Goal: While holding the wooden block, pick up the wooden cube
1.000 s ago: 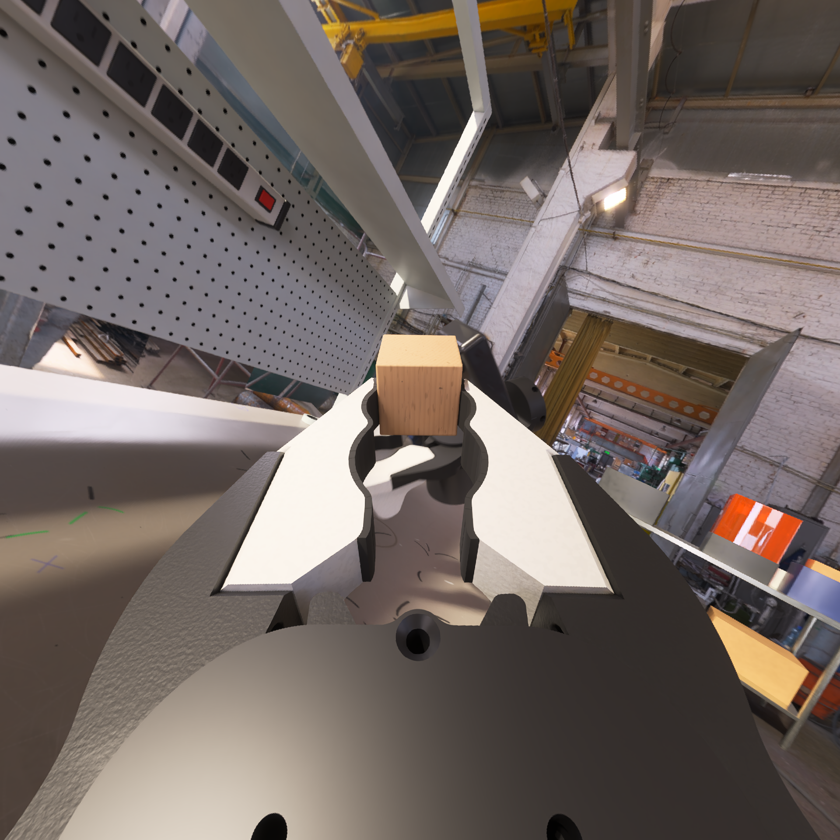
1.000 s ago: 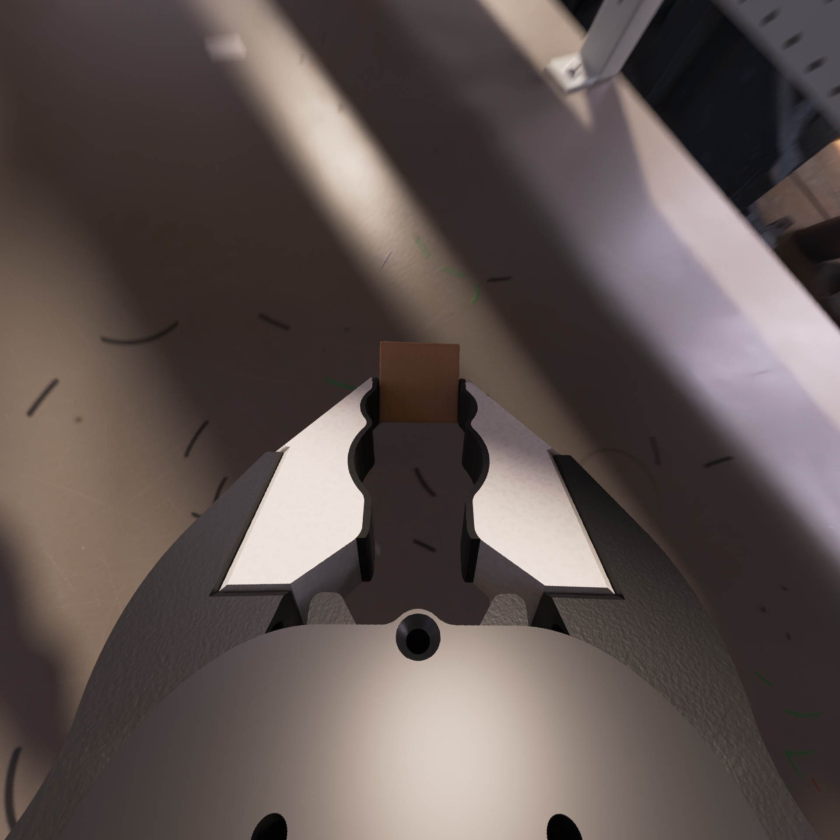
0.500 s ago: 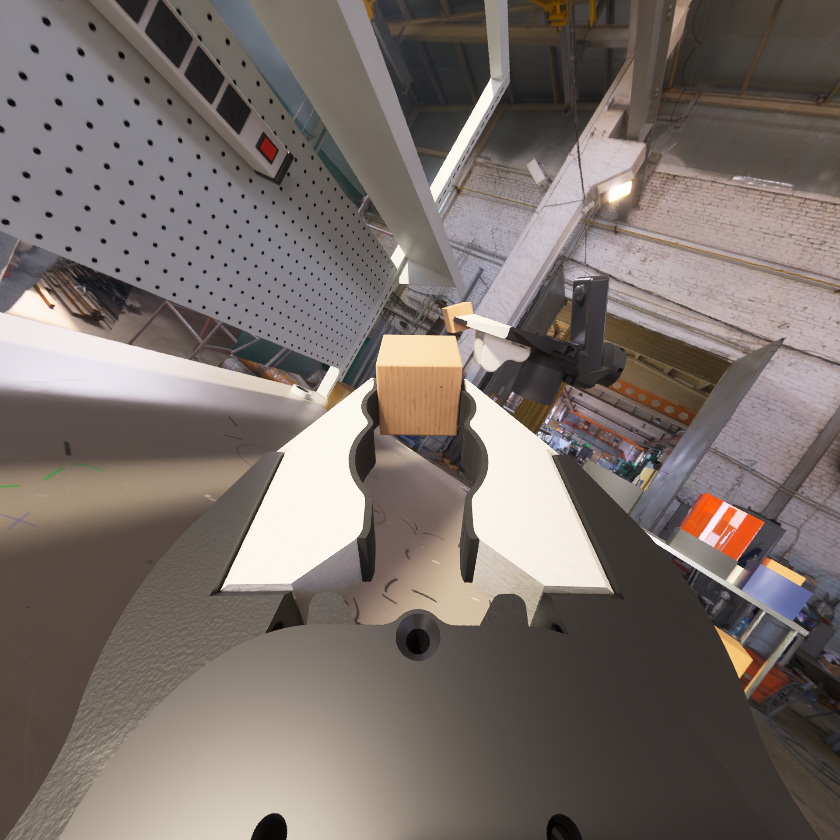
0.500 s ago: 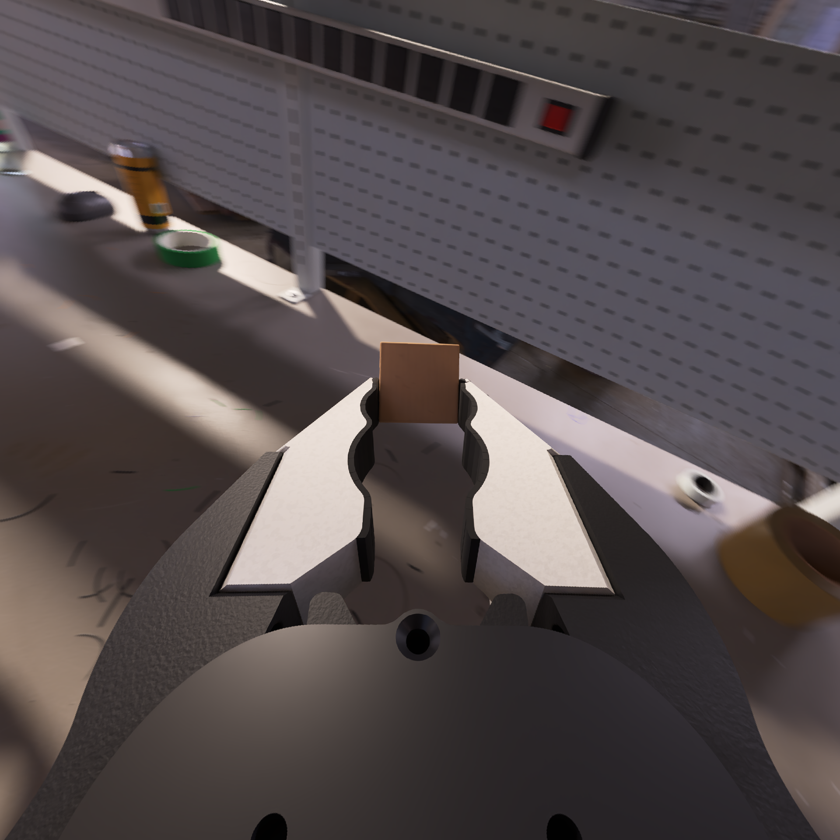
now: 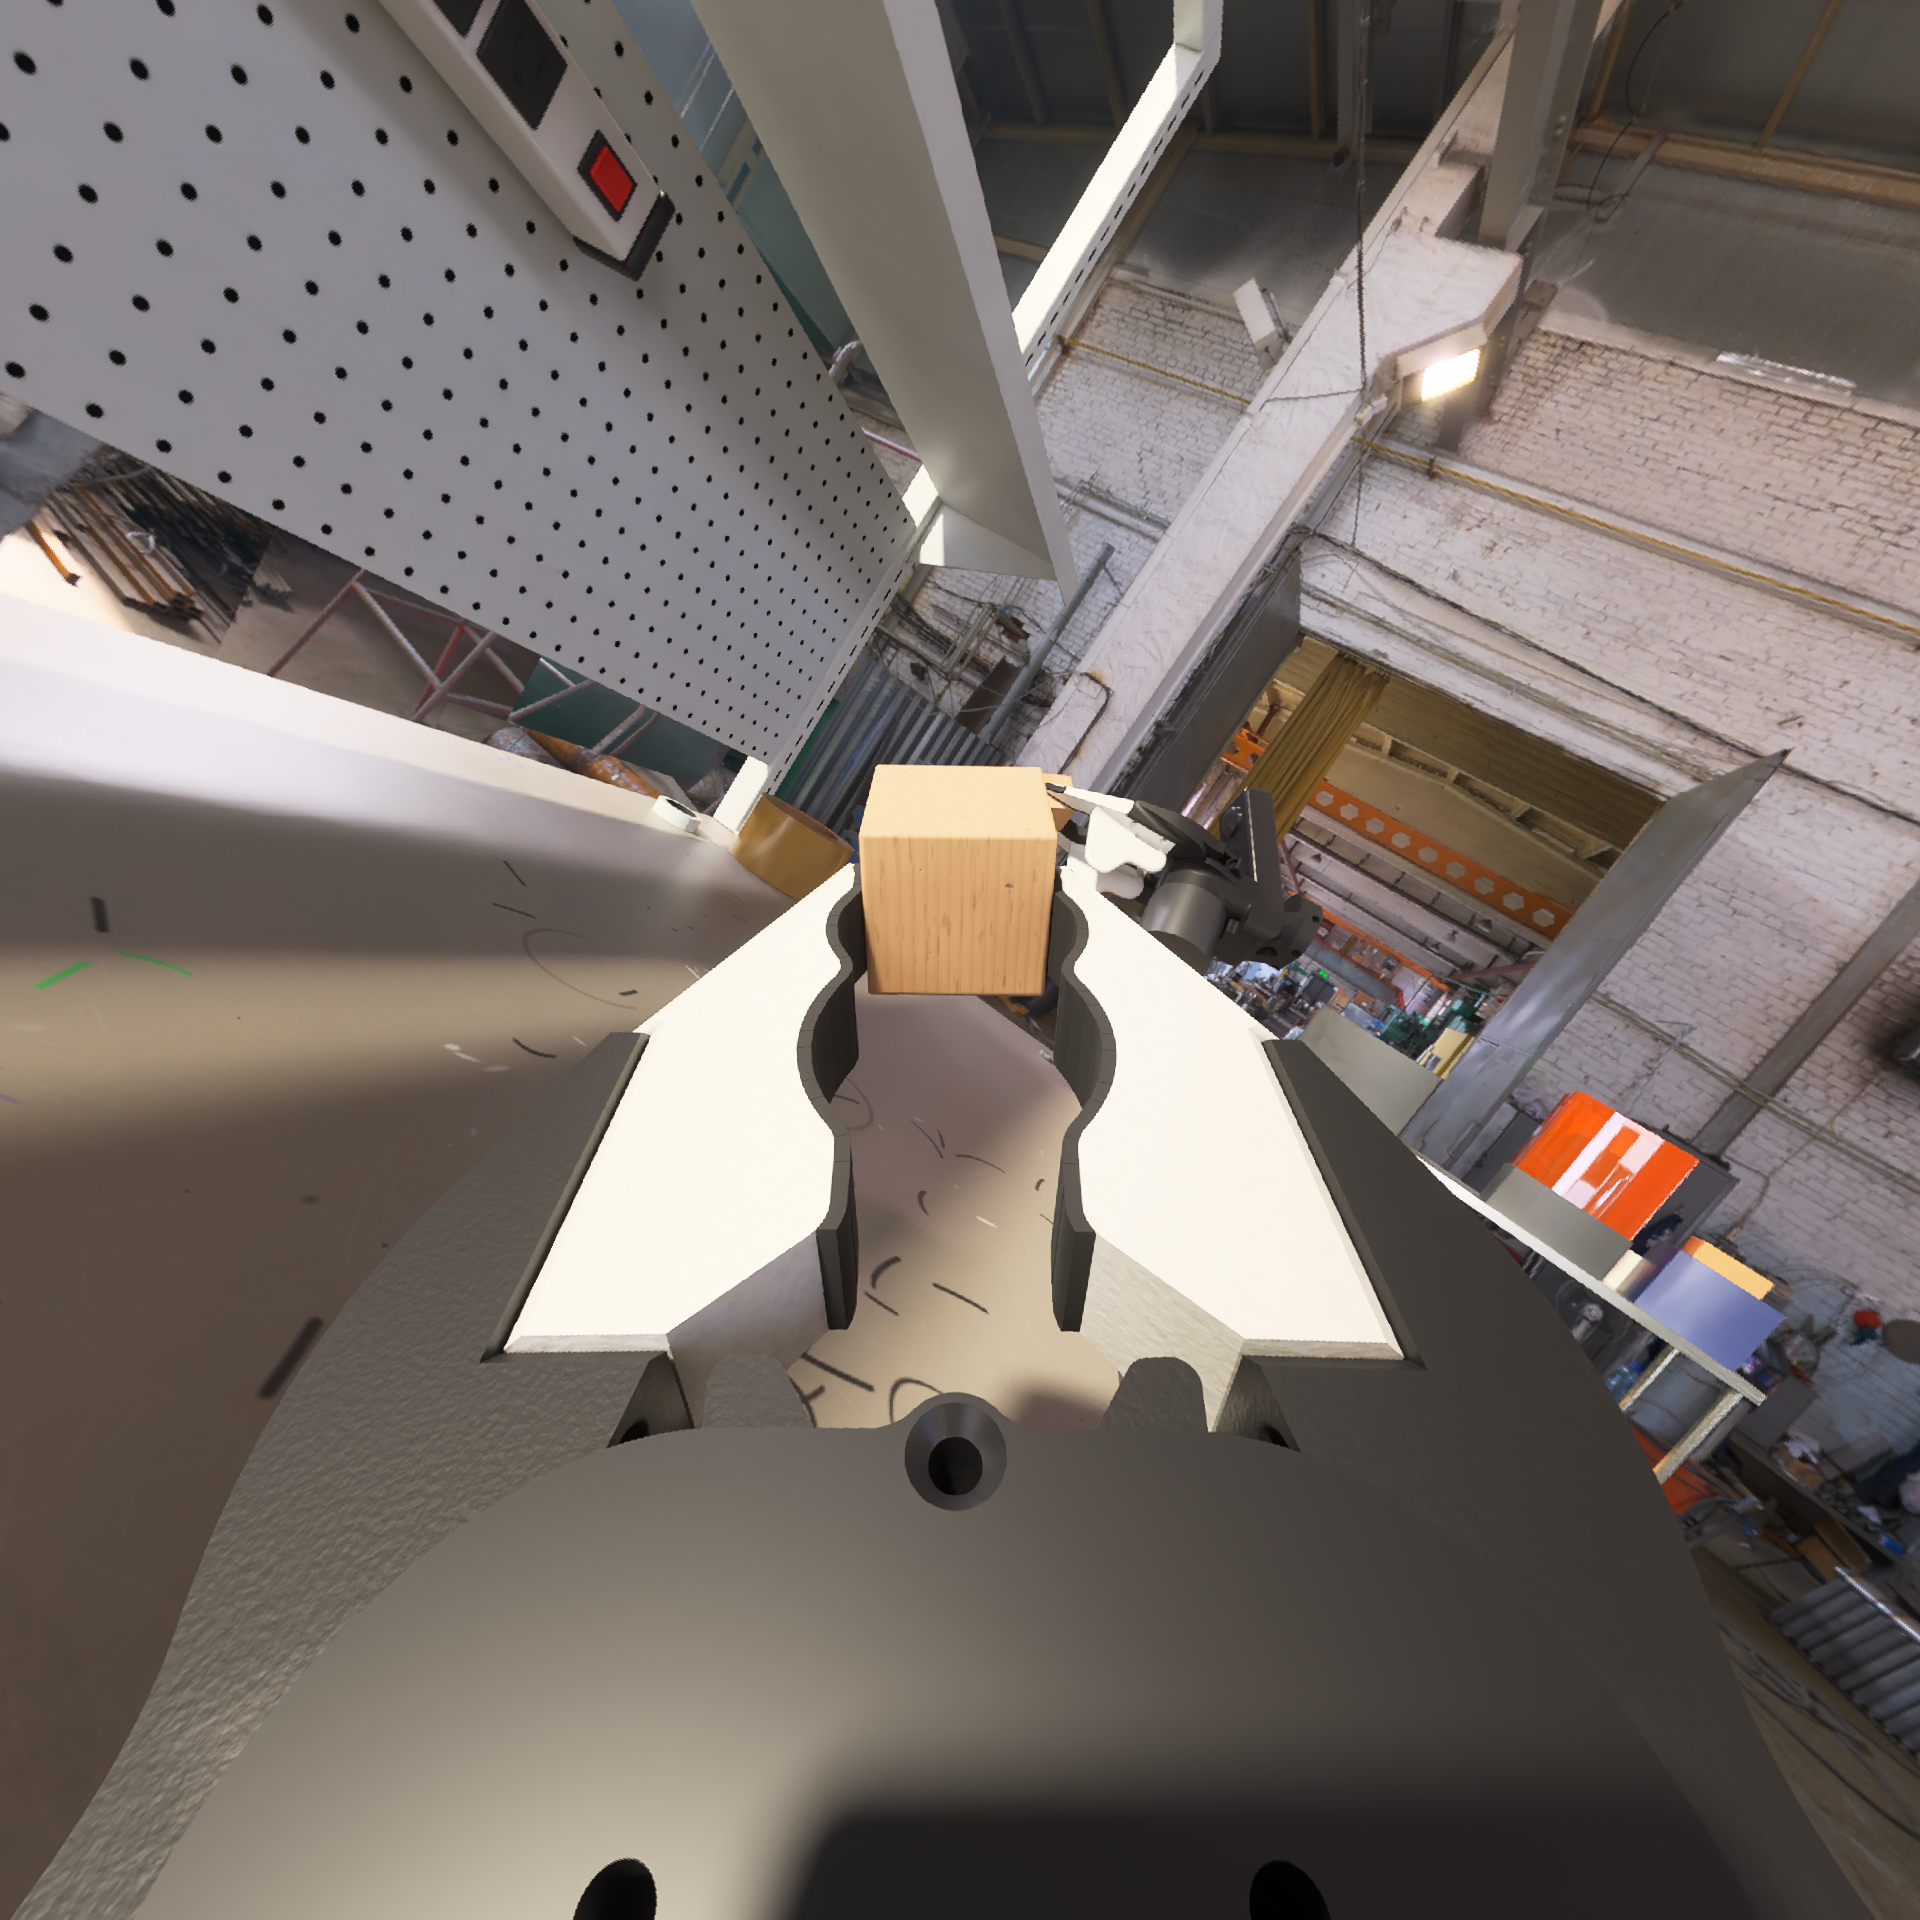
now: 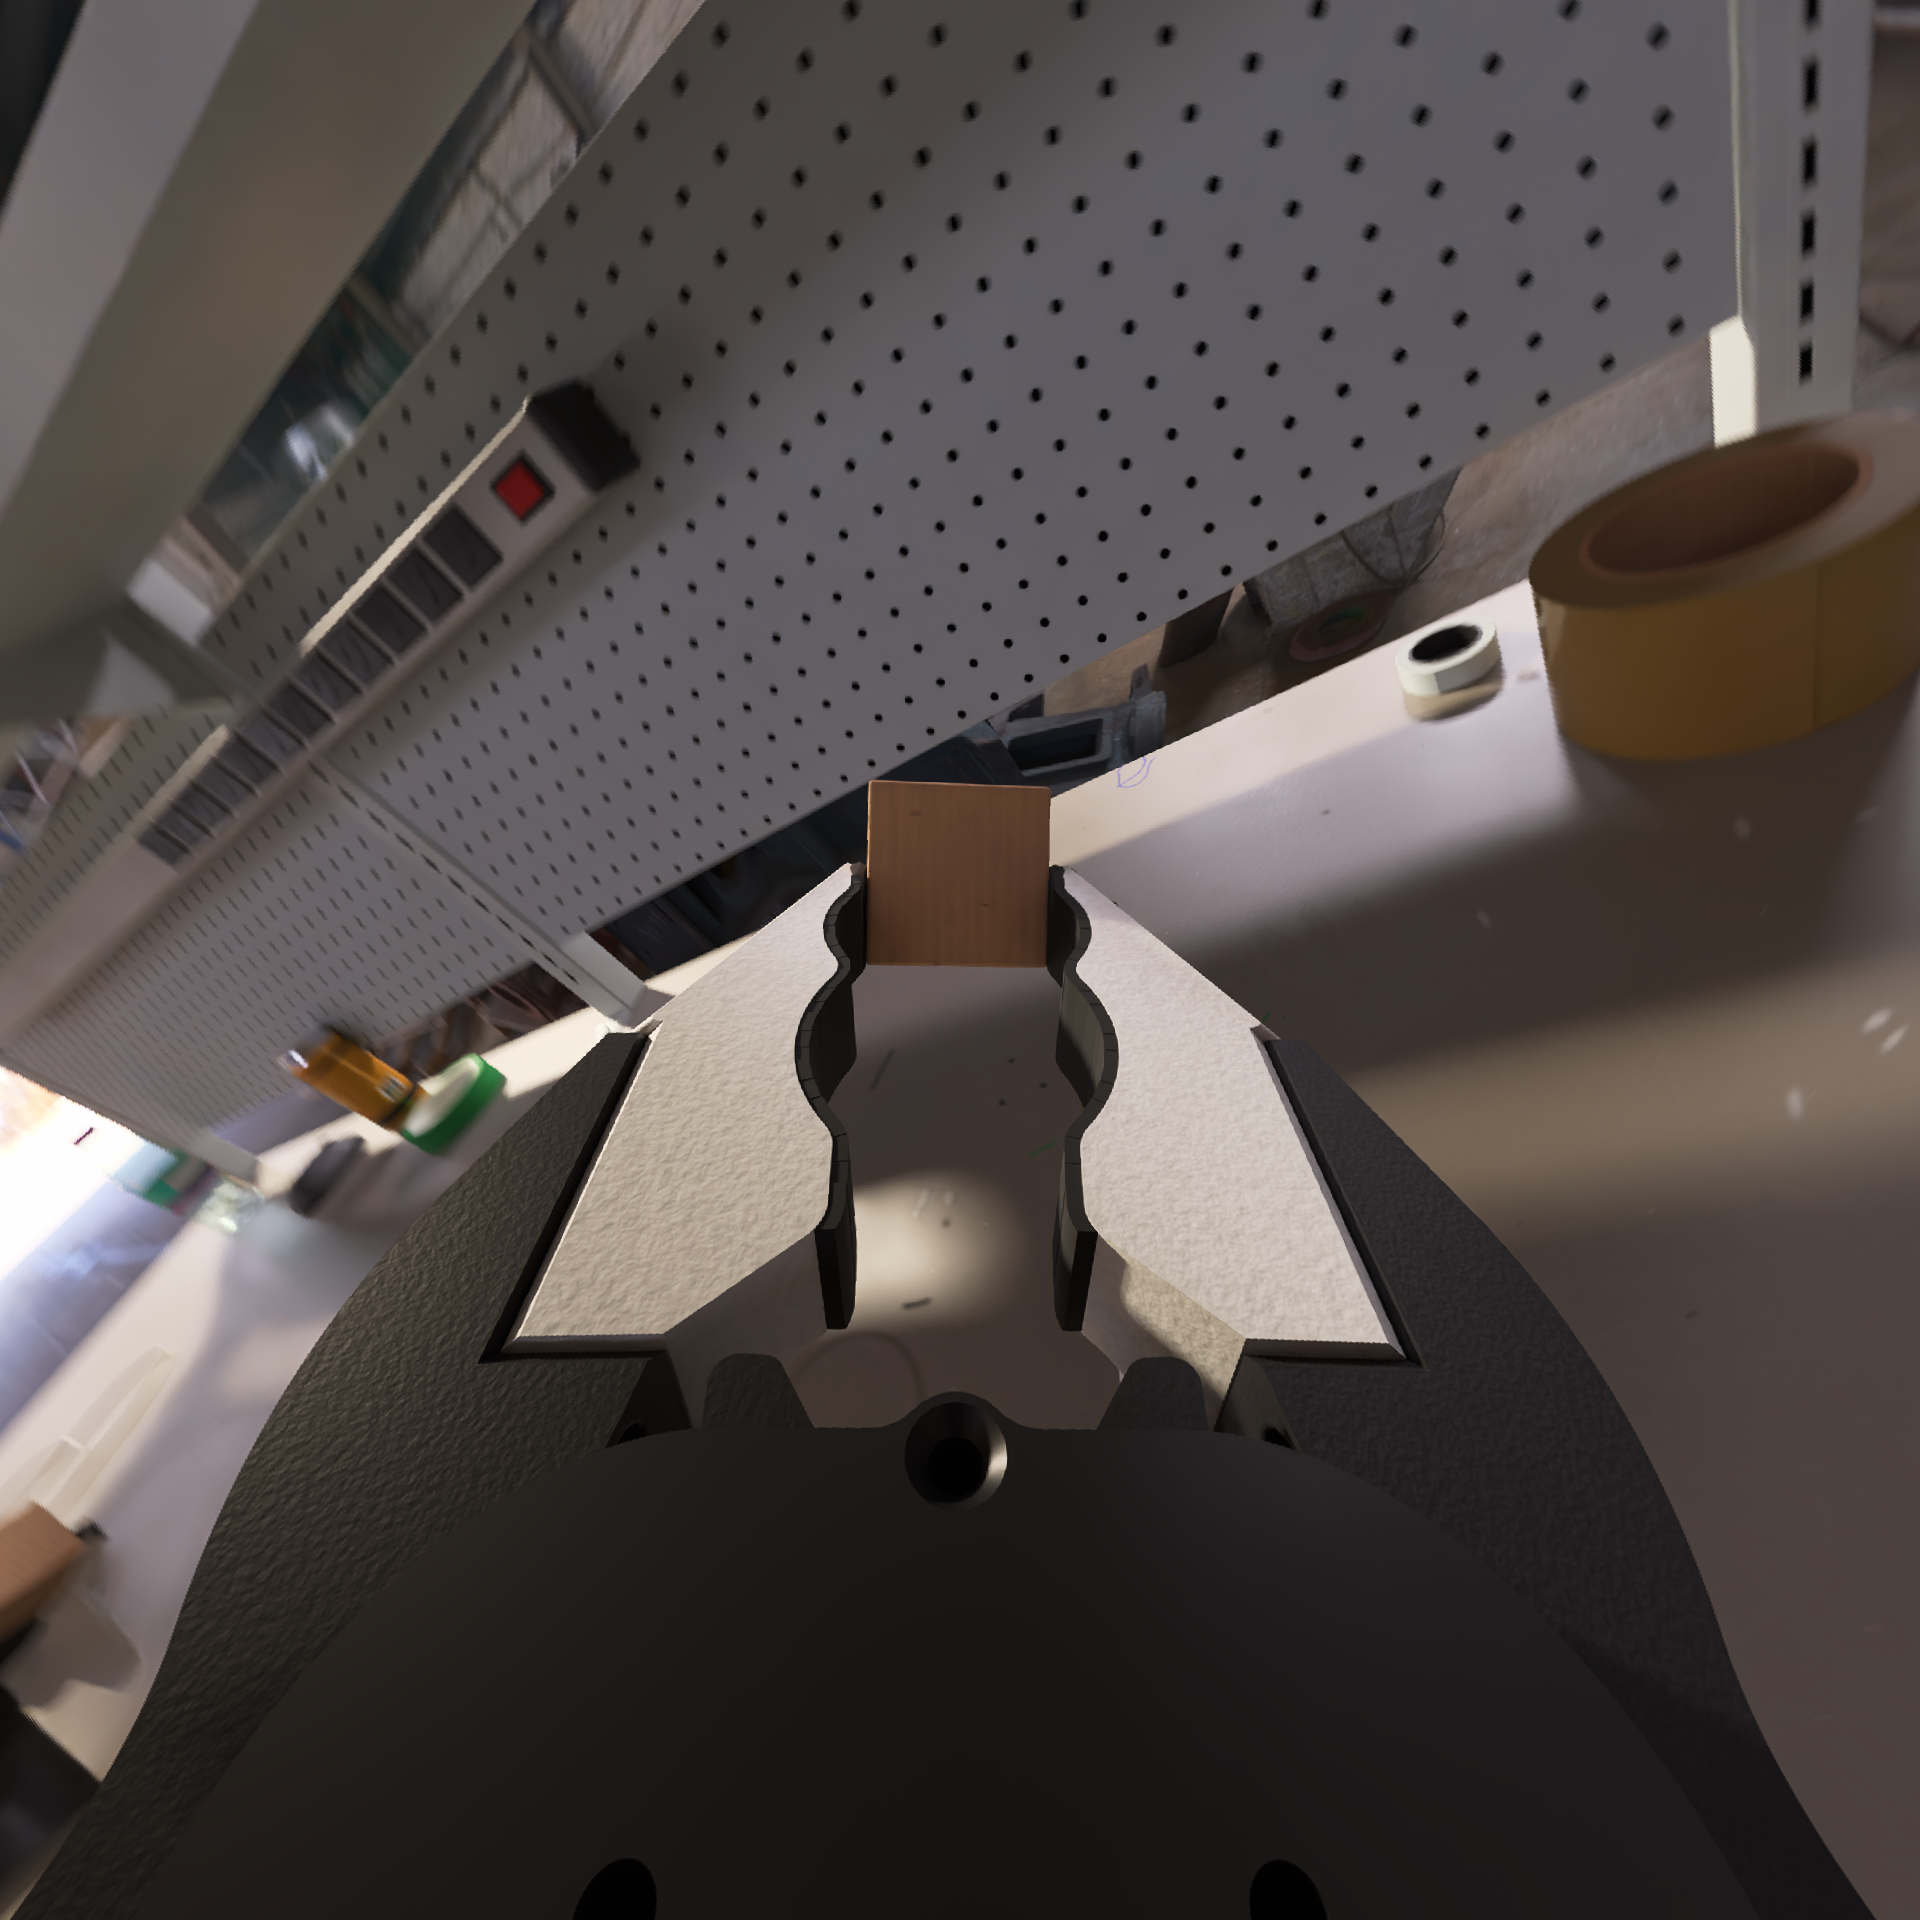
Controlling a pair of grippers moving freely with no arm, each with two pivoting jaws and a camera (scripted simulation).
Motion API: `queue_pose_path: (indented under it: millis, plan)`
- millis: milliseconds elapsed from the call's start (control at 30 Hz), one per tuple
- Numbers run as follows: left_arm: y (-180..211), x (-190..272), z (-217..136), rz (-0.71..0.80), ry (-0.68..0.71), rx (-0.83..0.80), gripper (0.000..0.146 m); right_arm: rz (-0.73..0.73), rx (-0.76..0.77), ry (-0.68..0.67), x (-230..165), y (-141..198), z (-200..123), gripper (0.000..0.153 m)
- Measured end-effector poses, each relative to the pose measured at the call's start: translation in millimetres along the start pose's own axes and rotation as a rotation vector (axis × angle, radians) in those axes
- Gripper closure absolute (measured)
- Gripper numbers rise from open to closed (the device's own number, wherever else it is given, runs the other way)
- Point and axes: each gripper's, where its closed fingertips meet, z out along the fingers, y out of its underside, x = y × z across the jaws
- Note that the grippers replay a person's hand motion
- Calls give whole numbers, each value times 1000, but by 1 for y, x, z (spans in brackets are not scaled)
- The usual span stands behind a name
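Observation:
My left gripper is shut on a light wooden block, held at the fingertips above the workbench. My right gripper is shut on a darker, shaded wooden cube, held clear above the bench and pointing at the pegboard. In the left wrist view the right gripper shows just behind and right of the block, with a corner of its cube peeking out. At the lower left edge of the right wrist view, the block in the left gripper shows partly.
A white pegboard with a power strip stands behind the bench. A large brown tape roll and a small white roll sit at the right. A green tape roll and a yellow can lie far left.
My right gripper has lifted off the bench with the cube and swung up and round toward the pegboard. Seen from the left, it moved down behind the block. The left gripper tilted slightly.

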Motion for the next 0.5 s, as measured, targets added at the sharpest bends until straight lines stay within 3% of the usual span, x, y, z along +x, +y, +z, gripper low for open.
queue_pose_path:
  millis: [100,367,500]
  plan:
    - [2,-2,0,-17,0,-4,113,95,26,12,6,-1,-3,118]
    - [3,-5,0,-40,0,-6,113,32,57,-22,-31,-13,-9,118]
    - [5,-7,0,-62,-2,-8,113,152,129,-33,-35,-15,-16,118]
